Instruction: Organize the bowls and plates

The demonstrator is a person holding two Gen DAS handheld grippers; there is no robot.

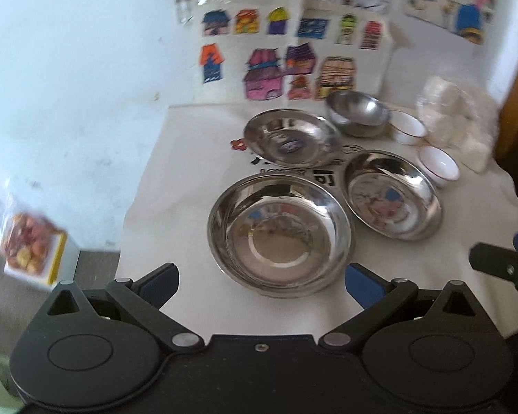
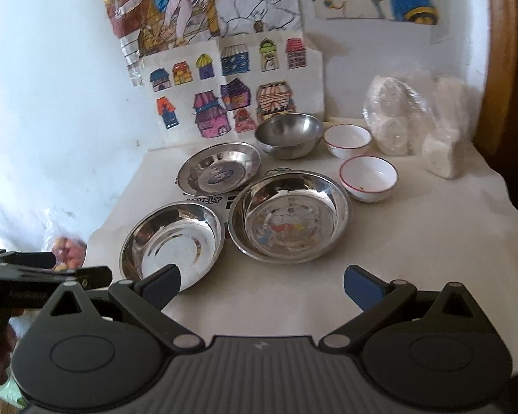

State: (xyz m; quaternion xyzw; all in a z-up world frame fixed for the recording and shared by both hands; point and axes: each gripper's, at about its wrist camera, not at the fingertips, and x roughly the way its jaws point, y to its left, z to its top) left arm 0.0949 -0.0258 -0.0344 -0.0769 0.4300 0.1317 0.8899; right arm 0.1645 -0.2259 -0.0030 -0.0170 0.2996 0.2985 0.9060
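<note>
Three shallow round stainless-steel plates lie on the white cloth-covered table (image 2: 414, 258): nearest plate (image 1: 279, 238) at front left, second plate (image 2: 288, 215) just beside it w/ rims nearly touching, third plate (image 2: 219, 169) behind. A deep steel bowl (image 2: 288, 134) and two small white red-rimmed bowls (image 2: 347, 139) (image 2: 368, 177) are set near the wall.

Risks, as judged: thin polished rims could slip from the pads; the neighbouring plate could be knocked, since hardly any gap is left; cloth could be dragged.

Left gripper (image 1: 262, 283) is spread wide, nothing held, hovering at the nearest plate's front edge. Right gripper (image 2: 262, 284) is likewise spread, empty; contact w/ the plate rim can't be told.
</note>
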